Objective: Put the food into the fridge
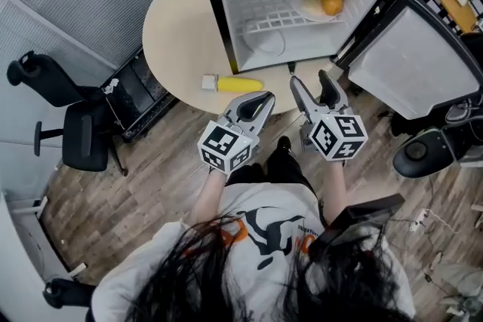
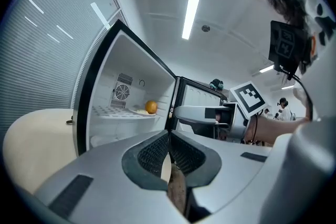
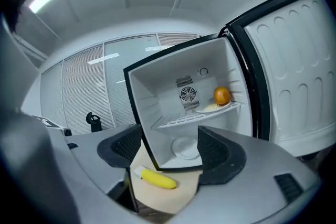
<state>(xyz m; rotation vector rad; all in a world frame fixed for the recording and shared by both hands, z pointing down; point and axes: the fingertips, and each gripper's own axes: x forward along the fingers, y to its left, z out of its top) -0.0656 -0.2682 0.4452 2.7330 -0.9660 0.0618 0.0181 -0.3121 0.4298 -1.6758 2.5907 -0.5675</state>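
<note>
fridge (image 1: 232,19) open: orange (image 1: 332,2) on plate (image 1: 309,8), upper shelf. yellow food (image 1: 238,85) outside on table (image 1: 177,34). left tongs (image 1: 261,103) closed, right tongs (image 1: 309,82) apart.

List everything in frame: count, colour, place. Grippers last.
mini fridge: 1, black outside, white inside, on the table
door: 1, white inside, swung open to the right
table: 1, beige, round, under the fridge
orange: 1, orange, on the shelf plate
shelf plate: 1, pale, on the fridge's wire shelf
lower plate: 1, white, on the fridge floor
yellow food item: 1, yellow with a white end, on the table before the fridge
office chair: 1, black, on the floor at left
left gripper: grey, jaws together, empty
right gripper: grey, jaws apart, empty
</note>
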